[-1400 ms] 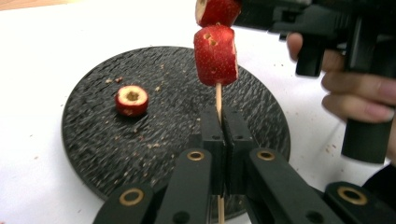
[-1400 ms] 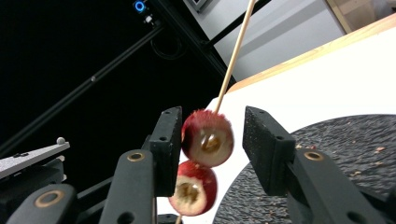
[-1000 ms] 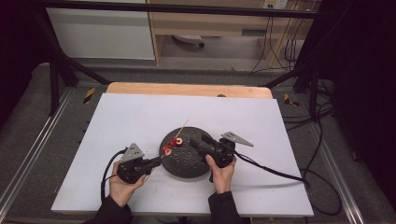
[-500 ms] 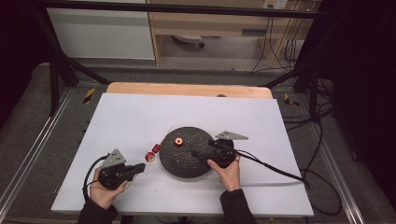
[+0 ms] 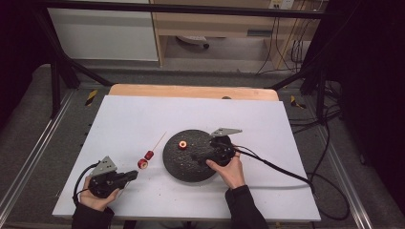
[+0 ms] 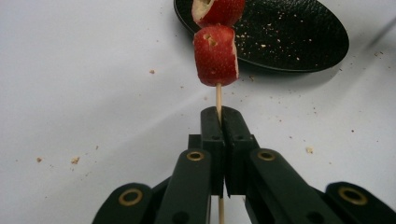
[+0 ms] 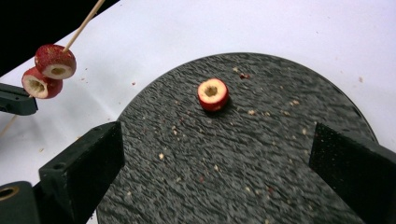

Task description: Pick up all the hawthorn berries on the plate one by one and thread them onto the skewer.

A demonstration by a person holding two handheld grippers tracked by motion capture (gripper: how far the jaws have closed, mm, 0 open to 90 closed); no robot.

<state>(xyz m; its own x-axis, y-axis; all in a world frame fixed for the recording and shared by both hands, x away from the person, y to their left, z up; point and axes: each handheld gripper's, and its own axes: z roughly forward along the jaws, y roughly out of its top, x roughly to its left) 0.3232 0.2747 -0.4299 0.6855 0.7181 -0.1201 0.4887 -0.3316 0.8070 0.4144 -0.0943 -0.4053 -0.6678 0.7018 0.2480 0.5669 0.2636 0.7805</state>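
Left of plate [image 5: 188, 172], over white sheet [image 5: 129, 114]: left gripper [image 5: 130, 175], pressed together on skewer [image 5: 158, 140], pinching it near the lower end. Seen along own jaws, pads shut tight around the thin stick, with stick running straight up between them and out past the tips. Threaded on skewer, two red slices [image 5: 142, 163], one right behind the other, touching, cored, pale inside. Clear of the pads, with a short stretch of bare stick between. Placed just beside plate's left rim, not over it. Bare far end of skewer slanting away up the sheet.

On plate, toward its far-left part: third slice [image 5: 182, 144], lying flat, hole up, alone among crumbs.

Over plate's right half: right gripper [image 5: 197, 155], spread wide, jaws just been opening, nothing between them but plate surface. Third slice ahead of the tips, apart from both. Hand [image 5: 230, 172] wrapped round gripper body, cable trailing right across sheet. Crumbs scattered on plate and sheet.
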